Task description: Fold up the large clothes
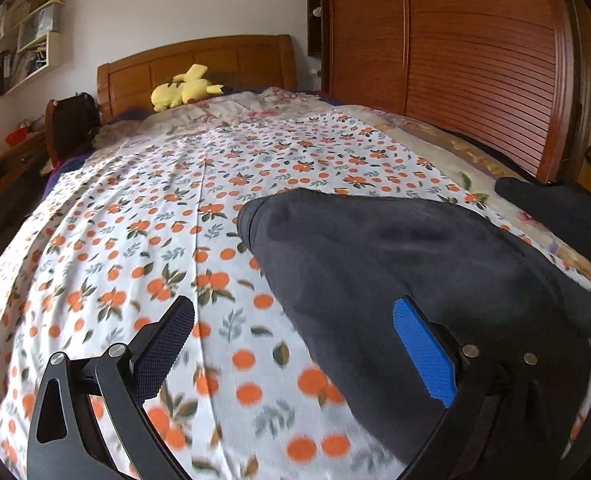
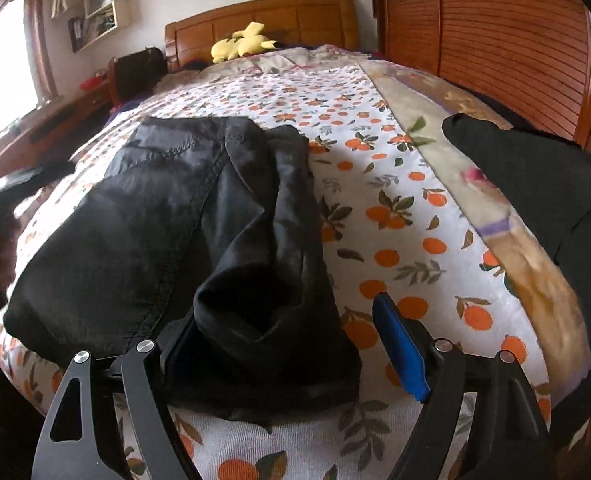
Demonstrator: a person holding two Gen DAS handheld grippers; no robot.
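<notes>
A large dark garment (image 1: pixel 395 264) lies on the bed's orange-print sheet (image 1: pixel 143 216). In the left wrist view it spreads across the lower right. My left gripper (image 1: pixel 293 338) is open just above the sheet, its blue pad (image 1: pixel 423 352) over the garment's near edge. In the right wrist view the garment (image 2: pixel 167 216) lies folded in a heap with stitched seams showing. My right gripper (image 2: pixel 283 344) is open, with a bunched end of the garment between its fingers and the blue pad (image 2: pixel 401 352) clear of the cloth.
A second dark cloth (image 2: pixel 535 184) lies at the bed's right edge, also in the left wrist view (image 1: pixel 559 208). A yellow plush toy (image 1: pixel 183 88) sits by the wooden headboard (image 1: pixel 199 64). A wooden wardrobe (image 1: pixel 455 60) stands on the right, a desk and chair (image 2: pixel 135 72) on the left.
</notes>
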